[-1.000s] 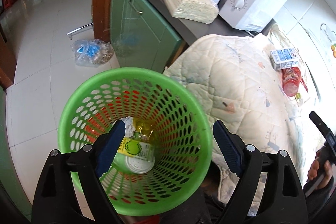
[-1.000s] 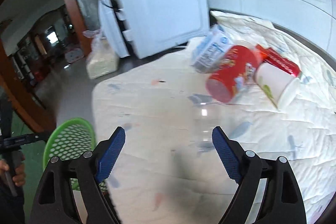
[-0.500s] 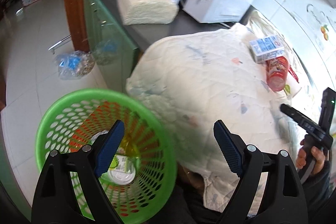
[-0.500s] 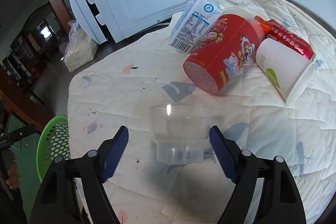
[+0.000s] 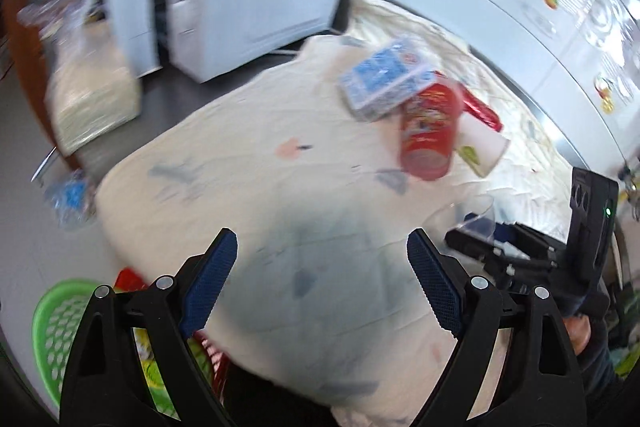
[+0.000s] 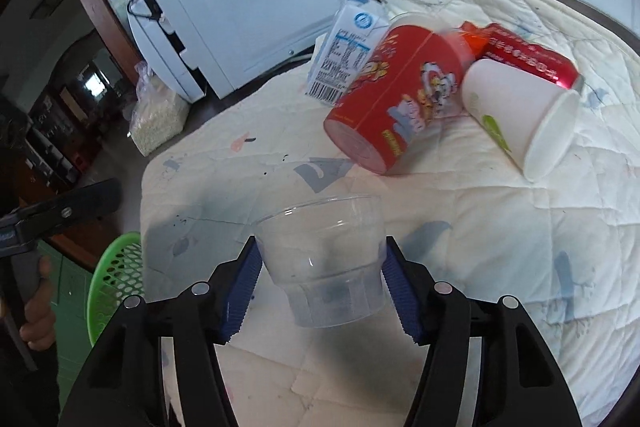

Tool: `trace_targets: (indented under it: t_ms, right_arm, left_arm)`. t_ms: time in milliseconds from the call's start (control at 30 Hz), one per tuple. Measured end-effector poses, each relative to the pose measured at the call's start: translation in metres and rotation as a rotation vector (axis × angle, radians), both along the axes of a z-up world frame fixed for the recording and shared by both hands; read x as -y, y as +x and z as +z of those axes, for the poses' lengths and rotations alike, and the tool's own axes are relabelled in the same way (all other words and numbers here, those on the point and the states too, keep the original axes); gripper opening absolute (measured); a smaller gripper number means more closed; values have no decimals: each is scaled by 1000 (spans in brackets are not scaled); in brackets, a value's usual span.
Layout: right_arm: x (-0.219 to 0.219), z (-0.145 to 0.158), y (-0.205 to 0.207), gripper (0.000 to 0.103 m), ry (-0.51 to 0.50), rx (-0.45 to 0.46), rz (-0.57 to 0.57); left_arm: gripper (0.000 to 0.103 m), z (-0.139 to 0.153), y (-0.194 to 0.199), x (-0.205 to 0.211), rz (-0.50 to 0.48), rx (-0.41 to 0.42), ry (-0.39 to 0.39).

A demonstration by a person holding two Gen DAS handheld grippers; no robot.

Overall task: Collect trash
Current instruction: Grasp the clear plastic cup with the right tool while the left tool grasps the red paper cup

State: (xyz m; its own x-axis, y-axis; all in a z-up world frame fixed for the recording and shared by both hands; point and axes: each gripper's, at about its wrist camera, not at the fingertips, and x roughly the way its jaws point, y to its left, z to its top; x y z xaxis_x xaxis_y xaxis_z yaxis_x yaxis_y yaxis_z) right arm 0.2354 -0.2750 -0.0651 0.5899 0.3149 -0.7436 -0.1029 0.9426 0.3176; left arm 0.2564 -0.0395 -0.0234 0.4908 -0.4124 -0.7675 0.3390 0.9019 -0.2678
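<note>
My right gripper (image 6: pixel 320 279) is shut on a clear plastic cup (image 6: pixel 324 255) that stands on the quilted cloth (image 6: pixel 500 267); both pads touch its sides. Behind it lie a red cup (image 6: pixel 400 107), a white paper cup (image 6: pixel 520 115), a red packet (image 6: pixel 528 55) and a blue-white milk carton (image 6: pixel 348 51). My left gripper (image 5: pixel 320 287) is open and empty over the cloth's near edge (image 5: pixel 280 187). The green trash basket (image 5: pixel 52 327) sits low at the left, with trash inside; it also shows in the right wrist view (image 6: pixel 116 279). The right gripper shows in the left wrist view (image 5: pixel 492 239).
A white microwave (image 6: pixel 248 15) stands behind the cloth on the dark counter. A bag of white material (image 6: pixel 156 115) lies left of it. A plastic bag (image 5: pixel 68 195) lies on the tiled floor. The tiled wall runs along the right.
My right gripper has closed in on the clear cup and now grips it. My left gripper has swung from over the basket up toward the cloth and the trash pile.
</note>
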Motion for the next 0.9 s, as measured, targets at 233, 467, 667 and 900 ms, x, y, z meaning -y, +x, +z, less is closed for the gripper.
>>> trace_targets:
  t_ms: [233,467,667,900]
  right_arm:
    - [39,12,-30,59,38,37,-72]
    - [70,19,-47,59,59,67,-129]
    - [80,18,-50,59,76,78,-144]
    - [86,10,-50,59,88,67,-152]
  left_arm:
    - [86,4,31,88,-163,12,21]
    - [86,-9,72,151,-227,-12,74]
    - [86,-25,103,176,-219,-39,112]
    - [86,-36,120,199,-214,-46,154]
